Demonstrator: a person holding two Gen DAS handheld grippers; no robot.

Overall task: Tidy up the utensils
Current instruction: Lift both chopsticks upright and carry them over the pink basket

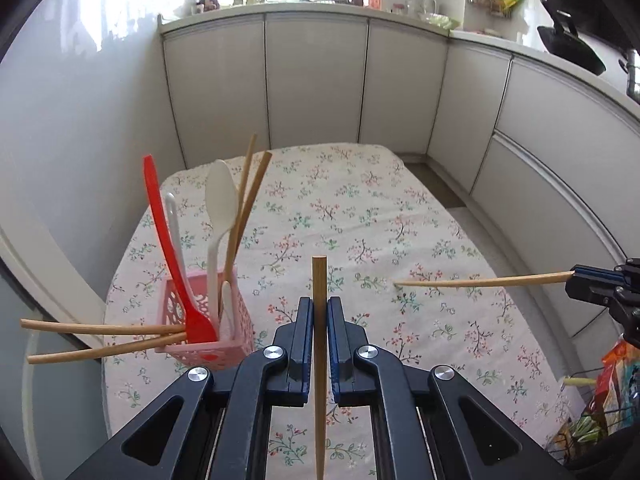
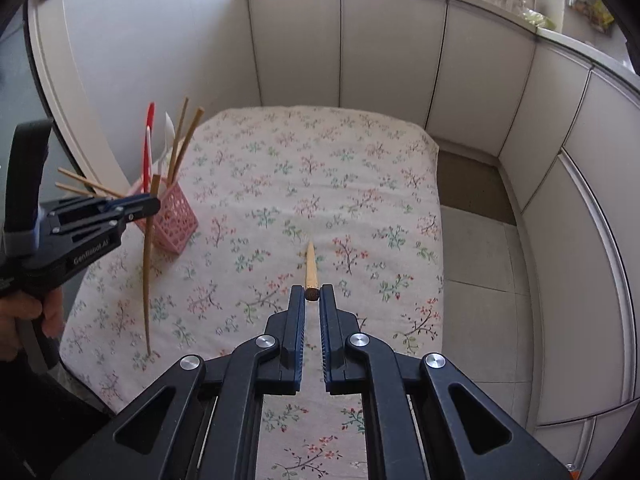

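Left gripper (image 1: 320, 312) clamps a round tan wooden chopstick (image 1: 319, 360) mid-shaft, upright, above the table. Right gripper (image 2: 311, 294) pinches a second tapered wooden chopstick (image 2: 310, 264) by its butt, tip pointing away. Pink perforated plastic utensil basket (image 1: 208, 320) sits near-left, bristling with chopsticks and plastic spoons. Floral cloth-covered table (image 1: 360, 208) is open centre and right; grey cabinets behind.

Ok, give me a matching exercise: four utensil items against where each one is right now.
Items:
1. red spatula
2. upright chopstick
3. level chopstick
4. pink basket

Places:
A. clamped in the right gripper
B. standing on the floral tablecloth
C. clamped in the left gripper
D. standing in the basket

Pairs: 1-D, 2-C, 3-A, 4-B
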